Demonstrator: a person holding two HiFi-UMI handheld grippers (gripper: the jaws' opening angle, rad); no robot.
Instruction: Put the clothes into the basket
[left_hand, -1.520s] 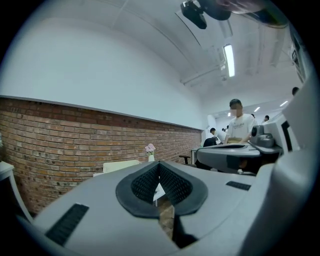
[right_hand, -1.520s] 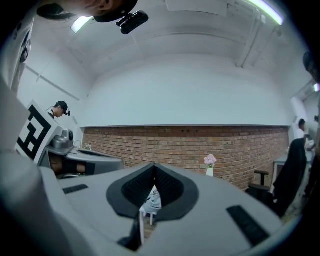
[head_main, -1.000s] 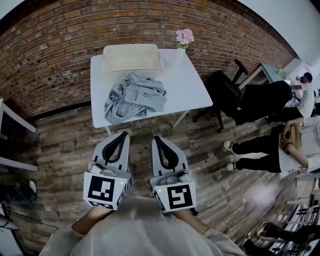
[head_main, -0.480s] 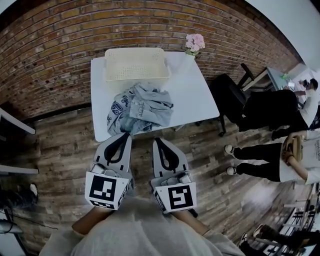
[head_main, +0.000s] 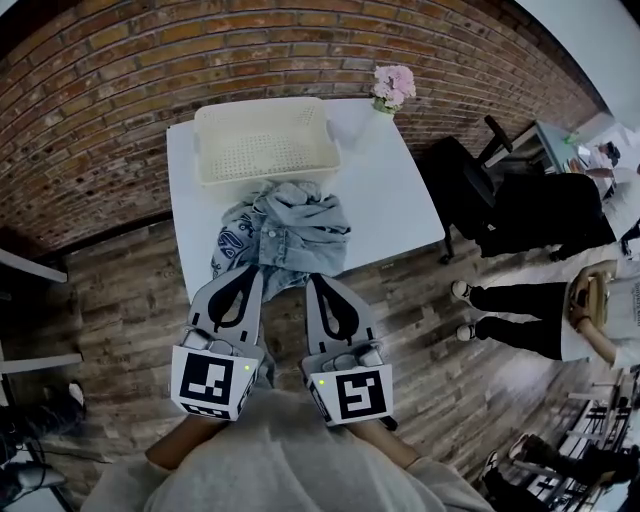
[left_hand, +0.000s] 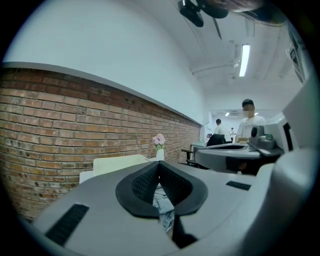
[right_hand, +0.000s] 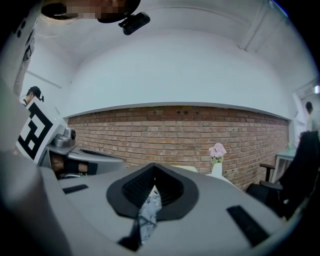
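Note:
A pile of clothes (head_main: 285, 230), a pale denim jacket over a patterned blue cloth, lies on the near half of the white table (head_main: 390, 190). Behind it, by the brick wall, stands the cream perforated basket (head_main: 262, 140). My left gripper (head_main: 248, 268) and right gripper (head_main: 312, 278) are side by side at the table's near edge, their tips just short of the pile. Both are shut with nothing held. In the left gripper view the basket (left_hand: 120, 162) shows beyond the shut left gripper (left_hand: 159, 164). A strip of the clothes (right_hand: 148, 210) shows below the shut right gripper (right_hand: 152, 166).
A vase of pink flowers (head_main: 393, 85) stands on the table's far right corner. A black office chair (head_main: 470, 185) and seated people (head_main: 560, 310) are to the right. Brick wall (head_main: 120, 80) behind the table, wooden floor (head_main: 110, 300) around it, a white shelf edge (head_main: 25, 265) at left.
The table, basket and clothes have come nearer in the head view; the pile now lies right at the gripper tips. Both grippers stay shut and side by side.

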